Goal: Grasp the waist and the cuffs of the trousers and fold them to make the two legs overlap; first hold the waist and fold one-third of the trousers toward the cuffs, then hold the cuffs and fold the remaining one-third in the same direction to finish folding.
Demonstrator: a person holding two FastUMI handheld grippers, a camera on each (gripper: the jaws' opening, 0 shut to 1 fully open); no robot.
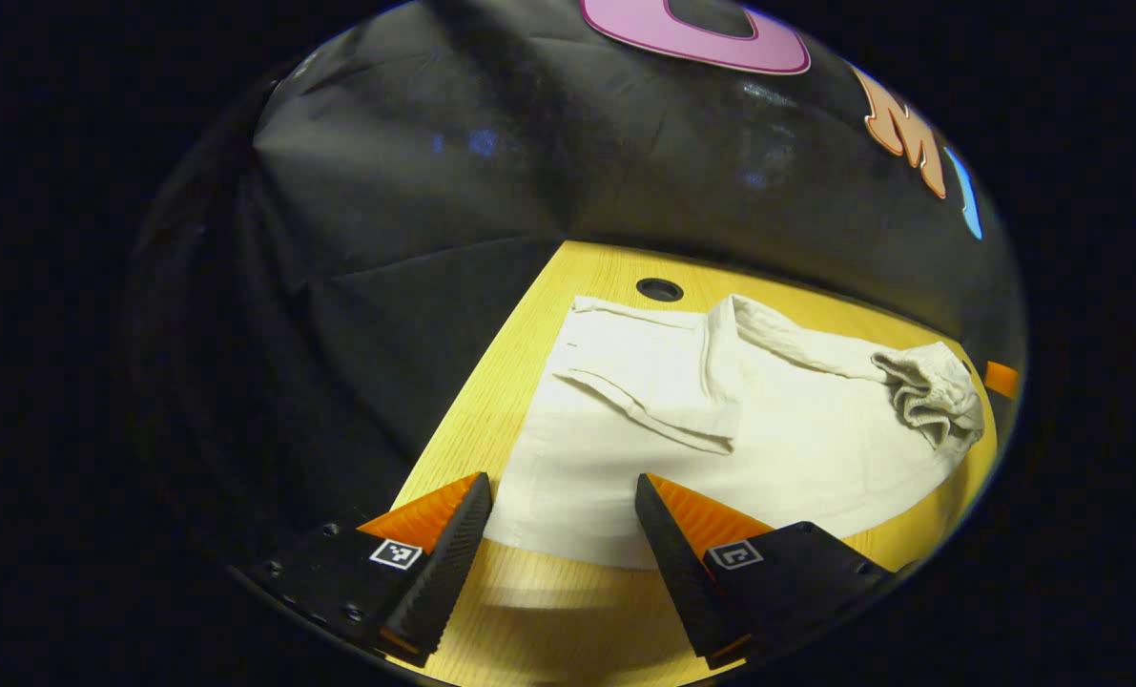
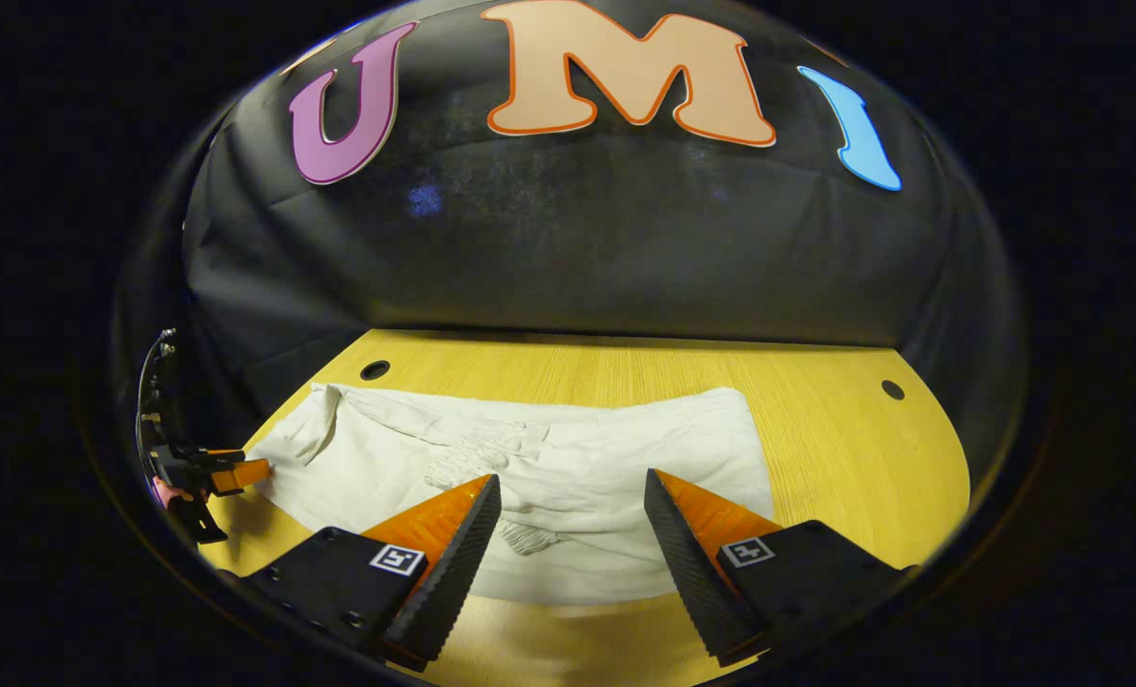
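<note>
In the right gripper view the trousers (image 2: pixel 568 487) lie spread on the surface (image 2: pixel 835 448) at 12 o'clock from the right gripper (image 2: pixel 568 520), with the left gripper (image 2: pixel 210 472) touching their edge at 9 o'clock.

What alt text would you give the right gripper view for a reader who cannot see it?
Pale trousers lie rumpled and partly folded on a yellow wooden table, with the right tool open above their near edge, gripping nothing. At the far left, the left tool hovers beside the trousers' end.
</note>
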